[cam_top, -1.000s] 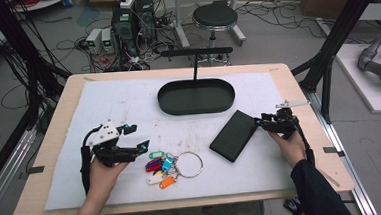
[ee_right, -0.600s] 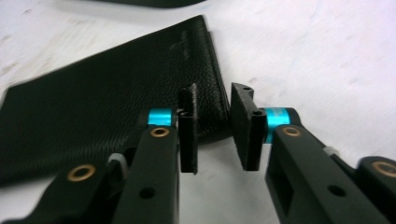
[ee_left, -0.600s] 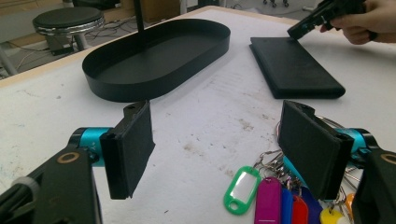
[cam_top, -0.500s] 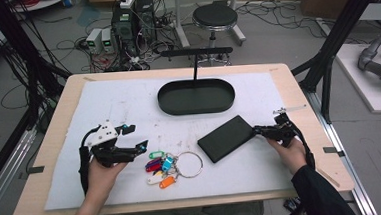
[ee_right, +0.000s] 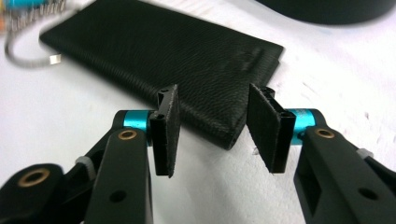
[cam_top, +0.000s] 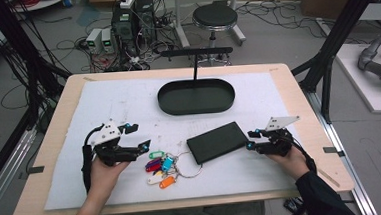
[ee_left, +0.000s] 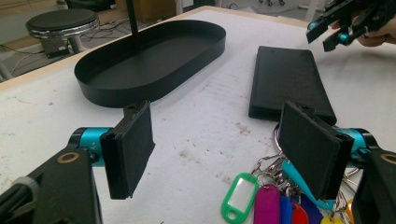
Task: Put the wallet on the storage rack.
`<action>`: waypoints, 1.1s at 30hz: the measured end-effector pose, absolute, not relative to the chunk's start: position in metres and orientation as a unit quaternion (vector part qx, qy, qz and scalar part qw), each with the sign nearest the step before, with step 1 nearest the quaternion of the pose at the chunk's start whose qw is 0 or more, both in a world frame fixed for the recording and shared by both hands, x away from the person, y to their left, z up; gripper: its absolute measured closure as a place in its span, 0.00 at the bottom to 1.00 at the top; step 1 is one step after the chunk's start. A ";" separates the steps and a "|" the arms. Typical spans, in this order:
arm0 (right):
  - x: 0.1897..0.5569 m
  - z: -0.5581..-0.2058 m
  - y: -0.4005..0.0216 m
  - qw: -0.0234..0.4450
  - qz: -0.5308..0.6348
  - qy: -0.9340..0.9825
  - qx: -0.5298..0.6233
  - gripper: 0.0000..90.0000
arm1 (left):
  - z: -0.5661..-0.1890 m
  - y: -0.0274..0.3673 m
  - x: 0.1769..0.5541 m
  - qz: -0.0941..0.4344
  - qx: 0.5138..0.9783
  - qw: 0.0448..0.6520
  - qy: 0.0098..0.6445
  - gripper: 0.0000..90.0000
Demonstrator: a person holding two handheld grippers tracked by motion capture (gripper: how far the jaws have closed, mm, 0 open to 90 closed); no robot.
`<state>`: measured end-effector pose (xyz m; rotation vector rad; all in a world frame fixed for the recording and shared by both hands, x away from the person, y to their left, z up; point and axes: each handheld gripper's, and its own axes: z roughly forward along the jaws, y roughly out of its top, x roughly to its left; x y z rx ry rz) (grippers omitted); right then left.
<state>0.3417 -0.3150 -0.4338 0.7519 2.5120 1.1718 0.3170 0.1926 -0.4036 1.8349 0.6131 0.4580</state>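
High view: white mat [cam_top: 128,106] covers wooden table [cam_top: 303,105]; cables litter floor [cam_top: 74,44].

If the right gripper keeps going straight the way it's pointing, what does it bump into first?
Most likely the black wallet: the right gripper points at its near corner, with open jaws and nothing between.

- The black wallet [cam_top: 216,142] has swung round on the white mat [cam_top: 128,106]: a second ago it lay steeply angled, its far end up toward the oval tray [cam_top: 196,96]; now it lies flatter, its near-left corner close by the key ring [cam_top: 187,164]
- The right gripper [cam_top: 250,140] has drawn back rightward off the wallet's right end
- Its jaws closed, then have just been opening; in the right gripper view the wallet's corner lies beyond the parted pads [ee_right: 265,126], untouched
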 end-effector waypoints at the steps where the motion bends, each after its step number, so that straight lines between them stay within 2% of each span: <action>1: 0.341 -0.435 -0.313 0.142 0.398 0.872 0.248 0.58 | -0.404 0.193 0.317 0.193 0.774 0.545 0.258 0.30; 3: 0.340 -0.438 -0.309 0.155 0.384 0.881 0.229 0.55 | -0.404 0.193 0.317 0.193 0.774 0.545 0.259 0.30; 6: 0.343 -0.441 -0.307 0.169 0.372 0.885 0.223 0.55 | -0.404 0.192 0.316 0.192 0.774 0.545 0.258 0.30; 11: 0.347 -0.449 -0.307 0.178 0.350 0.894 0.214 0.60 | -0.405 0.193 0.316 0.192 0.776 0.543 0.259 0.30; 14: 0.346 -0.448 -0.308 0.186 0.347 0.894 0.212 0.69 | -0.406 0.191 0.316 0.189 0.777 0.542 0.259 0.30; 16: 0.344 -0.445 -0.309 0.191 0.350 0.892 0.213 0.80 | -0.406 0.189 0.316 0.188 0.779 0.541 0.256 0.30; 20: 0.344 -0.443 -0.311 0.182 0.357 0.889 0.223 0.88 | -0.407 0.185 0.316 0.183 0.782 0.540 0.251 0.30; 21: 0.343 -0.442 -0.312 0.178 0.360 0.887 0.228 0.96 | -0.407 0.184 0.316 0.181 0.782 0.541 0.251 0.30; 22: 0.343 -0.440 -0.314 0.178 0.368 0.882 0.232 1.00 | -0.408 0.183 0.316 0.178 0.784 0.540 0.250 0.30; 24: 0.343 -0.434 -0.316 0.163 0.393 0.874 0.237 1.00 | -0.409 0.180 0.317 0.174 0.786 0.539 0.248 0.30; 27: 0.341 -0.431 -0.315 0.171 0.394 0.875 0.225 1.00 | -0.410 0.176 0.317 0.169 0.791 0.536 0.241 0.30; 29: 0.342 -0.433 -0.315 0.173 0.388 0.878 0.220 0.74 | -0.410 0.174 0.316 0.168 0.793 0.535 0.237 0.30; 33: 0.347 -0.444 -0.310 0.147 0.358 0.894 0.225 0.65 | -0.410 0.173 0.316 0.167 0.794 0.535 0.236 0.30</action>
